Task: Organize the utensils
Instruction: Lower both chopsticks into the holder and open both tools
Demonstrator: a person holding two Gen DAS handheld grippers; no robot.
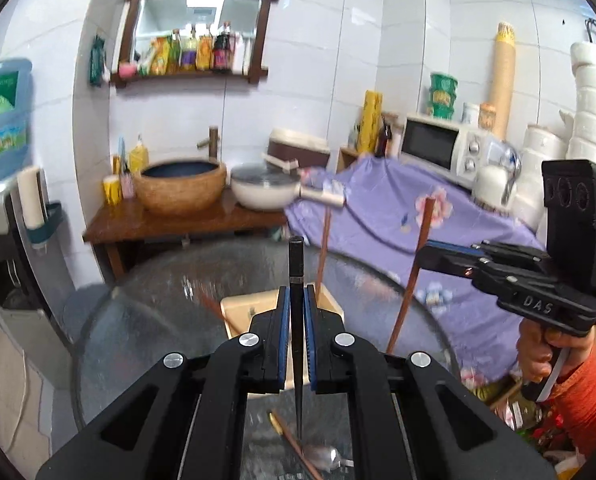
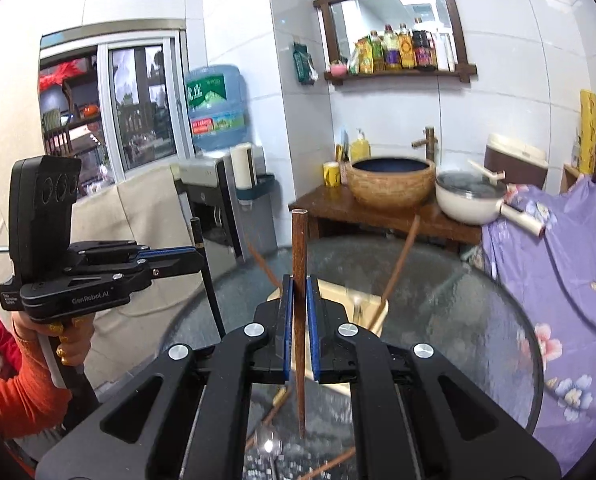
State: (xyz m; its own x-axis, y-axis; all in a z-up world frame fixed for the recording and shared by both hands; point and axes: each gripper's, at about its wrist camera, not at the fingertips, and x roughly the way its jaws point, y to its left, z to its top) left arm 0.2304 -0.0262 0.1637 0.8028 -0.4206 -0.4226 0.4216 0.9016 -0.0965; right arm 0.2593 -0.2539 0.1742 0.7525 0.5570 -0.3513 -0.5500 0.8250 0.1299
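My left gripper (image 1: 297, 294) is shut on a black chopstick (image 1: 296, 258) that stands upright between the blue pads, its tip hanging above the glass table. My right gripper (image 2: 299, 282) is shut on a brown wooden chopstick (image 2: 299, 240), also upright. Each gripper shows in the other's view: the right one (image 1: 421, 255) with its brown chopstick (image 1: 408, 300), the left one (image 2: 199, 258) with the black chopstick (image 2: 210, 288). Just beyond both stands a pale wooden holder box (image 1: 234, 314) (image 2: 368, 306) with brown chopsticks (image 2: 400, 258) leaning in it. A metal spoon (image 2: 268, 444) and loose brown chopsticks (image 1: 288, 438) lie below.
The round glass table (image 2: 458, 320) borders a purple flowered cloth (image 2: 558, 280) on the right. Behind it stands a wooden counter with a woven basin (image 2: 390, 182) and a white pan (image 2: 468, 200). A water dispenser (image 2: 214, 200) stands to the left, a microwave (image 1: 438, 146) to the right.
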